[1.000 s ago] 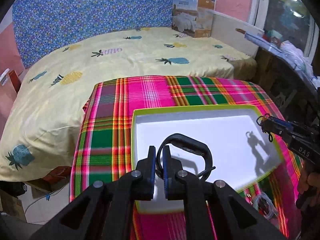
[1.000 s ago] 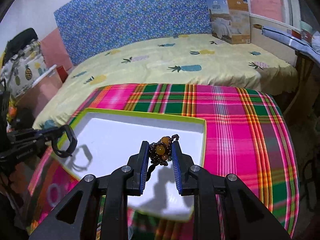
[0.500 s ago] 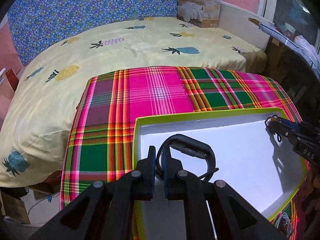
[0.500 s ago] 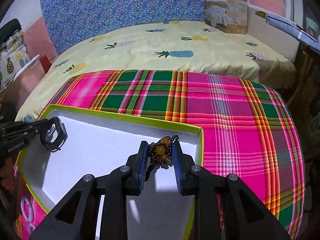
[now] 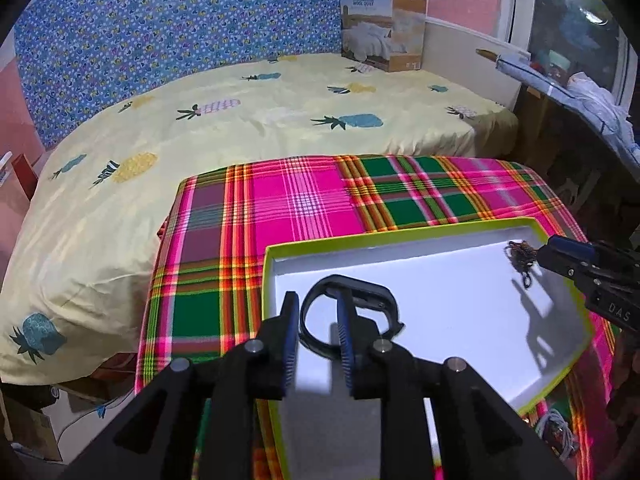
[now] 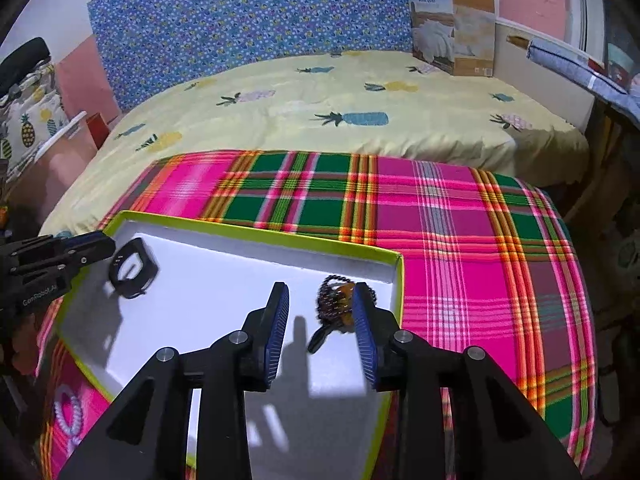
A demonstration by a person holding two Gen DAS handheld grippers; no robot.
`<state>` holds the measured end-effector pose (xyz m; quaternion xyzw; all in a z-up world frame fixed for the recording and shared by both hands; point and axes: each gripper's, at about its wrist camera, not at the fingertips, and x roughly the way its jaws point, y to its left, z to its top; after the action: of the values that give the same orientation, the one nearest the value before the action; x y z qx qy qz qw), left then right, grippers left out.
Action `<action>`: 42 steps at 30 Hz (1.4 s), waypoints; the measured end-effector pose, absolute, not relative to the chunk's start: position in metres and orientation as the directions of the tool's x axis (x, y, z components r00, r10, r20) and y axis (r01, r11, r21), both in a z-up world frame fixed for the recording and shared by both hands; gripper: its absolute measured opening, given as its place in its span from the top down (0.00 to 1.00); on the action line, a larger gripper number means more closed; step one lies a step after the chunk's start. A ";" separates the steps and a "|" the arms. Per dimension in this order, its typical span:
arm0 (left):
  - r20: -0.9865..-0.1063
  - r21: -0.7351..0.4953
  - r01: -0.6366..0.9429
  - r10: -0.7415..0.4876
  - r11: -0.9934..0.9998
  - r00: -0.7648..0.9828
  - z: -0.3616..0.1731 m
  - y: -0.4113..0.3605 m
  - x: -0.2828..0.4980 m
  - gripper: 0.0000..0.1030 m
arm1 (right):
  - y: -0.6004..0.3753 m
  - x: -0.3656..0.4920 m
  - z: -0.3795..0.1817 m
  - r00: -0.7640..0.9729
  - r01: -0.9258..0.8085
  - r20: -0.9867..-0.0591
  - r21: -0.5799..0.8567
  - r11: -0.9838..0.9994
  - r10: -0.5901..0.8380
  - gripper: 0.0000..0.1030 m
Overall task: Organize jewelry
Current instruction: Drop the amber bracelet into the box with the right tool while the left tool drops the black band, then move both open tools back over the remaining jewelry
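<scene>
A white tray with a lime-green rim point(image 5: 400, 234) point(image 6: 256, 233) lies on the plaid cloth. My left gripper point(image 5: 318, 316) is open over the tray's left end; the black wristband point(image 5: 352, 312) sits between and just beyond its fingers, released. It also shows in the right wrist view point(image 6: 132, 270). My right gripper point(image 6: 320, 312) is open over the tray's right end; the dark beaded bracelet with amber beads point(image 6: 334, 306) hangs against its right finger, dropping into the tray. The bracelet also shows in the left wrist view point(image 5: 520, 256).
The table has a pink and green plaid cloth point(image 6: 460, 220). A pale beaded bracelet point(image 6: 66, 412) lies on the cloth left of the tray, and tangled jewelry point(image 5: 556, 436) lies at its front right. A bed with a pineapple sheet point(image 5: 260, 120) stands behind.
Both grippers have opened. The wristband and the beaded bracelet, held a moment ago, are let go over the tray. Both grippers moved farther in over the tray.
</scene>
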<state>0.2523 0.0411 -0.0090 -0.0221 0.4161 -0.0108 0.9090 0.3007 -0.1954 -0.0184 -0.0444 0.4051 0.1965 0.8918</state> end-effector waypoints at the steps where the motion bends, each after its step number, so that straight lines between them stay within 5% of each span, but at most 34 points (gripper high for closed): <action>1: -0.753 -0.051 0.003 -0.040 0.999 0.657 -0.006 0.041 0.247 0.80 | -0.196 0.295 -0.015 0.598 -0.387 -0.735 0.083 0.918 0.319 0.67; 25: -0.697 -0.088 0.029 -0.082 0.996 0.712 0.026 0.034 0.083 0.80 | -0.206 0.110 0.025 0.632 -0.434 -0.678 0.091 0.896 0.375 0.67; 42: -0.714 -0.108 0.032 -0.100 0.994 0.693 0.013 0.032 0.036 0.80 | -0.214 0.060 0.017 0.624 -0.434 -0.676 0.117 0.893 0.392 0.67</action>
<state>0.0356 0.0323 0.0135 -0.0435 0.3904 -0.0360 0.9189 0.0601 -0.2144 0.0168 -0.0286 0.3681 0.2292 0.9006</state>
